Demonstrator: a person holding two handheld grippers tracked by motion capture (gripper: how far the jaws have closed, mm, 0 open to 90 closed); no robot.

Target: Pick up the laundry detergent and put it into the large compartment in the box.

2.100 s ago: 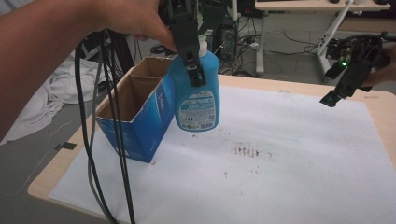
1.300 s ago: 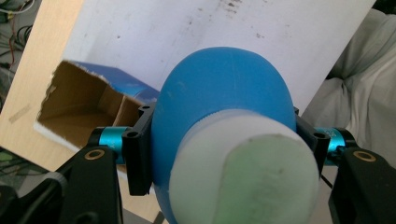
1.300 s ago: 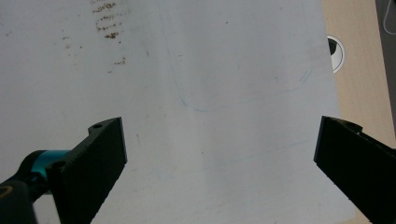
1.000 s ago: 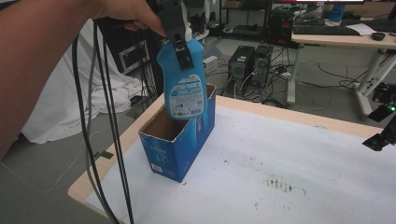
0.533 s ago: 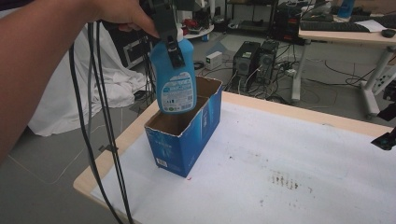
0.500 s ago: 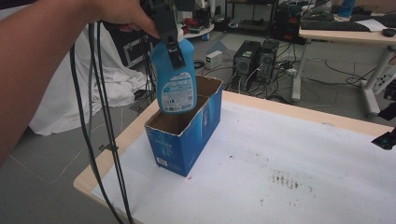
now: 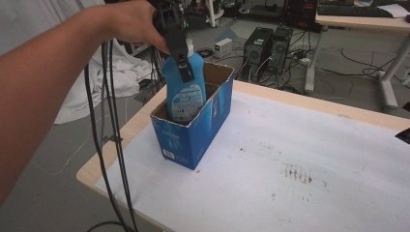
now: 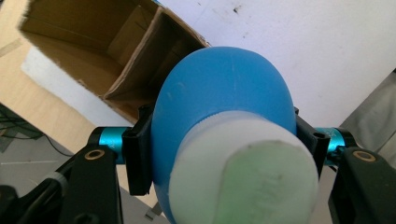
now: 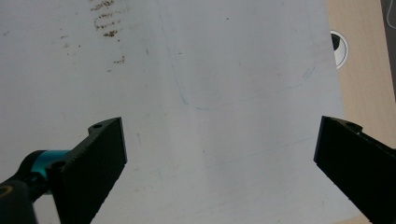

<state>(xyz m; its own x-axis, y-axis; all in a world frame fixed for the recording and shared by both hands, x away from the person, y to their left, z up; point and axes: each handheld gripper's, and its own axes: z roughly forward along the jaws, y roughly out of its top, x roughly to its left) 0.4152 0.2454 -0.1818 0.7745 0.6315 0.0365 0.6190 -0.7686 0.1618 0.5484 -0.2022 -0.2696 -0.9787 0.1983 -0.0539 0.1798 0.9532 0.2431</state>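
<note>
At the left of the high view a forearm reaches in from the bottom edge, and its hand (image 7: 128, 21) carries the left gripper (image 7: 181, 63), with black cables hanging from it past the table edge. That gripper points down and its jaws clamp the shoulders of a blue bottle (image 7: 184, 87) just below its white cap (image 7: 189, 46). The bottle stands upright with its lower part inside the near end of an open blue box (image 7: 203, 130) (brown cardboard inside), its label facing the camera above the rim. Whether its base rests on the box floor cannot be told.

In the left gripper view the left gripper (image 8: 223, 140) looks straight down along the bottle (image 8: 219, 93): the cap (image 8: 243, 172) is closest, and a black pad presses on either flank of the blue body. Below it lies the box (image 8: 88, 51), with a cardboard divider splitting it into compartments.

The box stands near the left corner of a table (image 7: 300, 101) covered with a white sheet (image 7: 300, 159) that bears a patch of dark specks.

In the right gripper view the right gripper (image 9: 219, 149) hovers over the sheet (image 9: 224, 70) with its jaws wide apart and nothing between them; the wooden table (image 9: 364, 70) shows along the right.
</note>
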